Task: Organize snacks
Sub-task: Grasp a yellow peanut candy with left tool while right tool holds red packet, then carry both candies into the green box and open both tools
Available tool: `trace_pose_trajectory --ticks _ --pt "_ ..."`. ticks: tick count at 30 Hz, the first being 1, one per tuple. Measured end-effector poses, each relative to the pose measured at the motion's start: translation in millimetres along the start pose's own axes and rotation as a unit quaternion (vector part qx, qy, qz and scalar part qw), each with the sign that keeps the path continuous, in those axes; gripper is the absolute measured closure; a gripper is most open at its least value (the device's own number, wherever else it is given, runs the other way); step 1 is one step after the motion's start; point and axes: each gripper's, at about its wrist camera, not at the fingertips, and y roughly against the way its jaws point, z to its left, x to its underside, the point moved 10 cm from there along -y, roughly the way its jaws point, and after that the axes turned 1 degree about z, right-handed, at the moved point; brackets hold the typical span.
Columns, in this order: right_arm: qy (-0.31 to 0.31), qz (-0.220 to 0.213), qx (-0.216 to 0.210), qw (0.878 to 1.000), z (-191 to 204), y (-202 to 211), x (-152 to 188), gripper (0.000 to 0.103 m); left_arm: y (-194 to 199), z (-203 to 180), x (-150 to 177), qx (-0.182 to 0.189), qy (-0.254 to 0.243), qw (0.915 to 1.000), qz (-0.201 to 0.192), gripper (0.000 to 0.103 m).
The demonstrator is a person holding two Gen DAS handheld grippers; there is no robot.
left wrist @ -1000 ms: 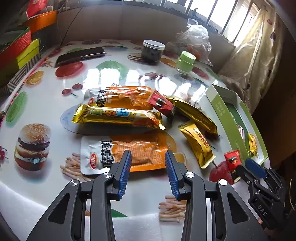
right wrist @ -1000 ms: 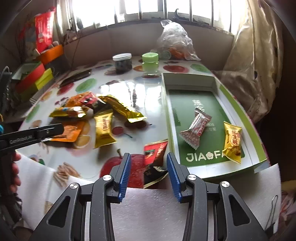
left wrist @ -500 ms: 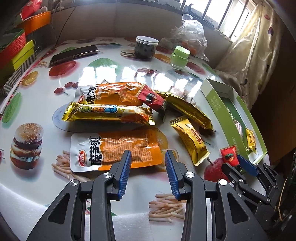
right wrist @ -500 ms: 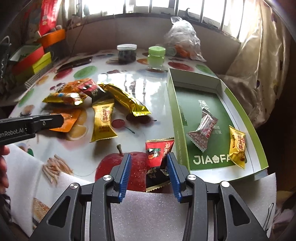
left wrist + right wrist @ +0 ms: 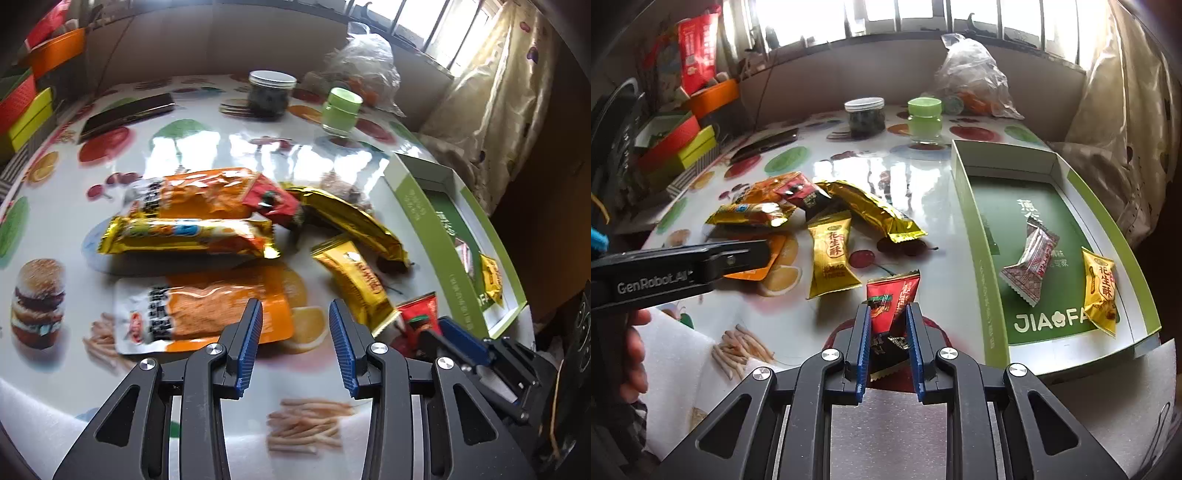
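My right gripper [image 5: 887,314] is closing on a red and black snack packet [image 5: 892,295] at the table's front edge, and its blue pads touch both sides of the packet. Just to the right stands the green tray box [image 5: 986,280], which holds a white and red packet [image 5: 1030,266] and a yellow packet [image 5: 1102,288]. My left gripper [image 5: 294,310] is open and empty over the right end of a flat orange packet [image 5: 207,310]. Behind it lie a gold bar [image 5: 188,238], a yellow peanut packet [image 5: 831,258] and a long gold packet [image 5: 875,212].
At the back of the table stand a dark jar [image 5: 866,114], a green jar [image 5: 925,116] and a plastic bag [image 5: 975,81]. A phone [image 5: 127,114] lies back left near coloured boxes [image 5: 683,144]. A hand [image 5: 635,347] holds the left gripper.
The right jaws have narrowed from wide apart to pressing on the red and black packet. The left gripper has drifted slightly to the right along the table's front, still open.
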Motion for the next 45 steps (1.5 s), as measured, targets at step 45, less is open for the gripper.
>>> trace_pose_trajectory --ticks 45 --pt "-0.034 -0.011 0.017 0.999 -27 13 10 0.080 -42 -41 -16 -0.001 -0.025 0.9993 0.027 0.079"
